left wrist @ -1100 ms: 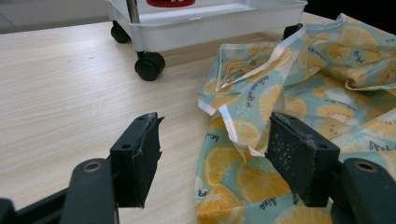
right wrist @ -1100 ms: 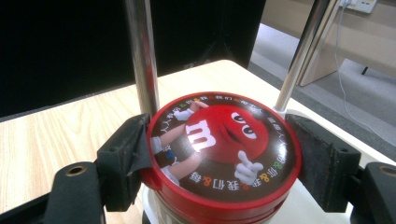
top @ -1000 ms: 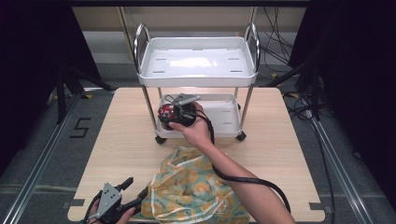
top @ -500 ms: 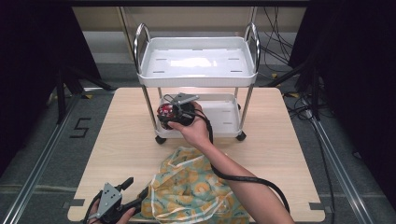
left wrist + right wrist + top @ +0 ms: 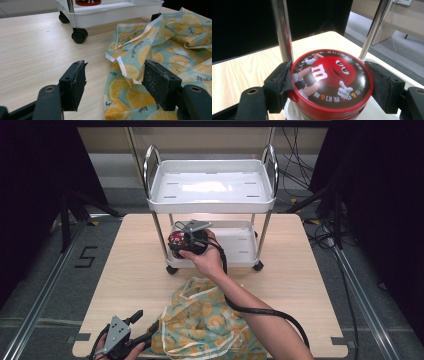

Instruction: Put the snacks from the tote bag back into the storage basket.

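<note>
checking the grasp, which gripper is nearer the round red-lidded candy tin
Right. The right gripper clamps the round red-lidded candy tin on the cart's lower shelf; the left gripper is by the cloth.

My high view looks forward and down over the whole tabletop (image 5: 130, 270) and white cart (image 5: 212, 187). My left gripper view sits low near the patterned cloth (image 5: 160, 62), facing the cart's wheels. My right gripper view sits close over the red tin (image 5: 332, 77), which the high view shares.
</note>
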The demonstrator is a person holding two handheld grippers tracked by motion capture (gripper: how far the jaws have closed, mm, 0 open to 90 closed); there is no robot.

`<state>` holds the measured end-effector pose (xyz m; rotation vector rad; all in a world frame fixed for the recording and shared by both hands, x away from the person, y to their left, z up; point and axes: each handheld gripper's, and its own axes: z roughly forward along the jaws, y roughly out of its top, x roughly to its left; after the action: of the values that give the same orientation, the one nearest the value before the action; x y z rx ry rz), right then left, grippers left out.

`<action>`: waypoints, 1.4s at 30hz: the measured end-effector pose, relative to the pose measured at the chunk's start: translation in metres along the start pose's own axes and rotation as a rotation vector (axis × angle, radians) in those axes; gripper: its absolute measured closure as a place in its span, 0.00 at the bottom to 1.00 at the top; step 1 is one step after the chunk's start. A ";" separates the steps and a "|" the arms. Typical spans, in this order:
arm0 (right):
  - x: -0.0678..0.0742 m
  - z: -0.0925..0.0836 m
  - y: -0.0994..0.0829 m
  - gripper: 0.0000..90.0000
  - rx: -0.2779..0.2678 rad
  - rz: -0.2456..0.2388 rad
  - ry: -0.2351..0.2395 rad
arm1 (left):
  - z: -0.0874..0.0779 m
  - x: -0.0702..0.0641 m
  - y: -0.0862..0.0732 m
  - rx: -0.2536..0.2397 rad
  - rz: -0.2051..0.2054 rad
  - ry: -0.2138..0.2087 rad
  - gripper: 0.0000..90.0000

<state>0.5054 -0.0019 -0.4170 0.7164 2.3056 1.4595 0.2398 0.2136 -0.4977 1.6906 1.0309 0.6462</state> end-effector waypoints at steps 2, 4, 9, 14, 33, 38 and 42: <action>0.000 0.001 0.000 0.30 -0.003 -0.003 0.000 | 0.000 -0.001 0.000 -0.007 -0.007 -0.002 0.38; -0.002 0.000 0.000 0.30 -0.005 -0.021 -0.017 | 0.001 -0.001 0.000 -0.008 -0.008 -0.004 0.38; -0.002 0.001 0.000 0.30 -0.013 -0.026 -0.015 | 0.001 -0.001 0.000 -0.008 -0.009 -0.006 0.38; -0.003 0.003 -0.001 0.30 -0.010 -0.025 -0.008 | 0.000 -0.001 0.000 -0.007 -0.007 -0.003 0.38; -0.001 0.007 -0.009 0.30 0.007 -0.023 0.002 | 0.000 -0.001 0.000 0.002 0.000 -0.001 0.38; 0.001 0.008 -0.011 0.30 0.036 0.011 -0.015 | 0.000 -0.001 0.000 0.007 -0.006 0.003 0.38; 0.000 0.008 -0.012 0.30 0.021 -0.025 -0.013 | 0.000 0.000 0.000 0.007 -0.003 0.003 0.38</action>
<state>0.5071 0.0000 -0.4310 0.6975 2.3152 1.4177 0.2395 0.2132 -0.4976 1.6944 1.0388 0.6433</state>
